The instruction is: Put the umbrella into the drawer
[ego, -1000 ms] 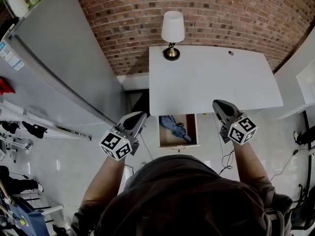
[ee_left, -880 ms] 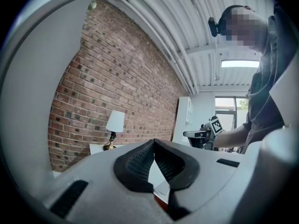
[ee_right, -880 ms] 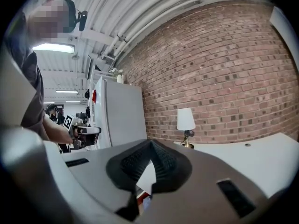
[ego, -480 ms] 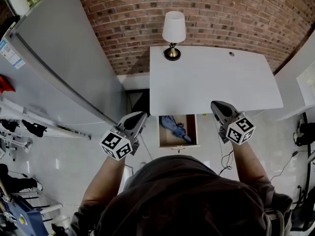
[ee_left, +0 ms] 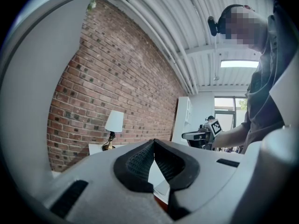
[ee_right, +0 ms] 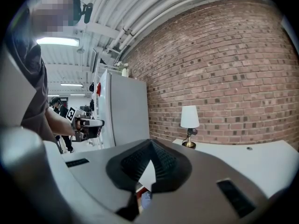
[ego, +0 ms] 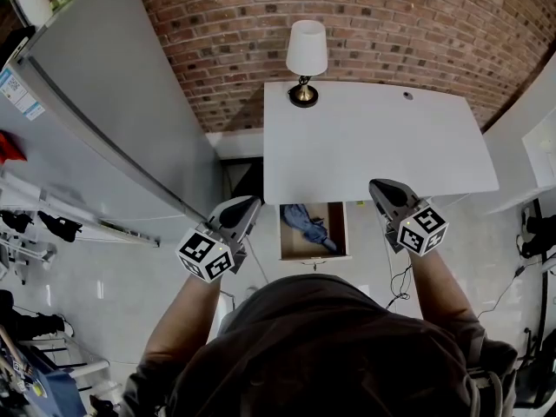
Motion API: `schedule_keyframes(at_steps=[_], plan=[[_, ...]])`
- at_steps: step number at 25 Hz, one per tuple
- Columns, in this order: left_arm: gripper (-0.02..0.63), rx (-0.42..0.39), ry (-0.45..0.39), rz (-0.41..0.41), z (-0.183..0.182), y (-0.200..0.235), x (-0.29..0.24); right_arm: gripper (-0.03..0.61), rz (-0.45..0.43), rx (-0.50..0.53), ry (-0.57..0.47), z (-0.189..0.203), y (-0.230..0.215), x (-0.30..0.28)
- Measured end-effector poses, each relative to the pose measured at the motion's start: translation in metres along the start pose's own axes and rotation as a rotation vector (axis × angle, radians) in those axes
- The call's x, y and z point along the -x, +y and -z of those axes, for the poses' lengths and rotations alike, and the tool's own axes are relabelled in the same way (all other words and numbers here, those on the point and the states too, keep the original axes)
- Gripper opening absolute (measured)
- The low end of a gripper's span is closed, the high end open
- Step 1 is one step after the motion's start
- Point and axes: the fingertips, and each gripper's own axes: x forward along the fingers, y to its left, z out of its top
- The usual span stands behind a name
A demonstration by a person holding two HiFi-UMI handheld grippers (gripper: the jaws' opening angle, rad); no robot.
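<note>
Umbrella (ego: 305, 221) in drawer (ego: 336, 218), lamp (ego: 307, 56) on desk (ego: 382, 146)

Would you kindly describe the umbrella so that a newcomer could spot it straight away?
Find the white desk against the brick wall, with a lamp at its back corner. Below its front edge a wooden drawer stands open. The umbrella lies inside: a crumpled blue bundle, the only blue thing there.

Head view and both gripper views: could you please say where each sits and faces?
Head view: on the head, facing down at desk and open drawer; both arms show.
Left gripper view: on left tongs, facing brick wall; its shut tips show.
Right gripper view: on right tongs, likewise.
All share the lamp.
</note>
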Motion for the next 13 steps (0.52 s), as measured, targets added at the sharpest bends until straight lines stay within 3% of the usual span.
schedule_keyframes(at_steps=[13], plan=[[0.0,0.013,-0.003,-0.004,0.0019,-0.0018,0.0038,-0.009,-0.011,-0.001,0.007,0.0055,0.0049,0.0015]])
